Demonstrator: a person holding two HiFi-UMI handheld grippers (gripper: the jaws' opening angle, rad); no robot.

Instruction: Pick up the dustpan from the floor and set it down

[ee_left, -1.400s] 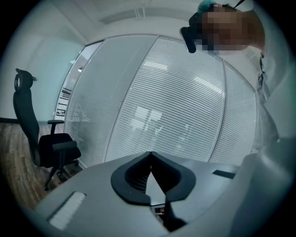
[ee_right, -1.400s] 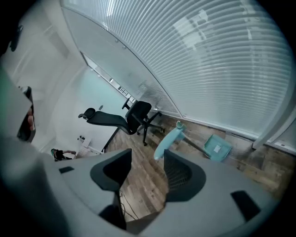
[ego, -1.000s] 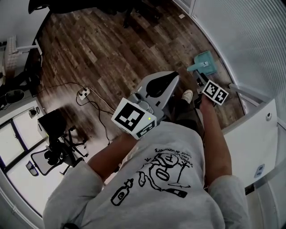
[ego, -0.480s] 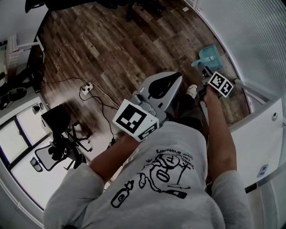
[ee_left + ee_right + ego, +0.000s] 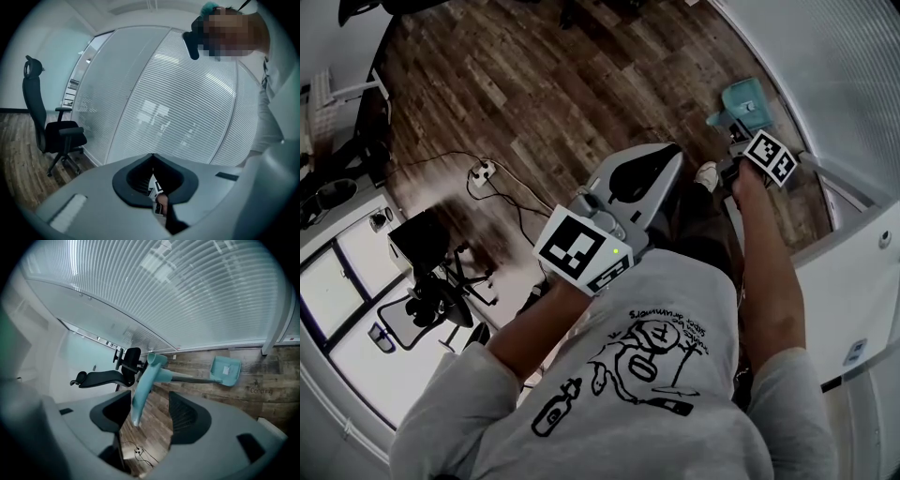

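Fingers of my right gripper [image 5: 151, 404] had just been opening, wide either side of the handle of the teal plastic dustpan [image 5: 225, 371]. Fingers of my left gripper [image 5: 152, 157] were closed and empty.

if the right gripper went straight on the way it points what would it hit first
Probably the teal handle of the dustpan, already between the tongs of the right gripper, which have just been opening and don't press it. Past it, wood floor; depth is unclear.
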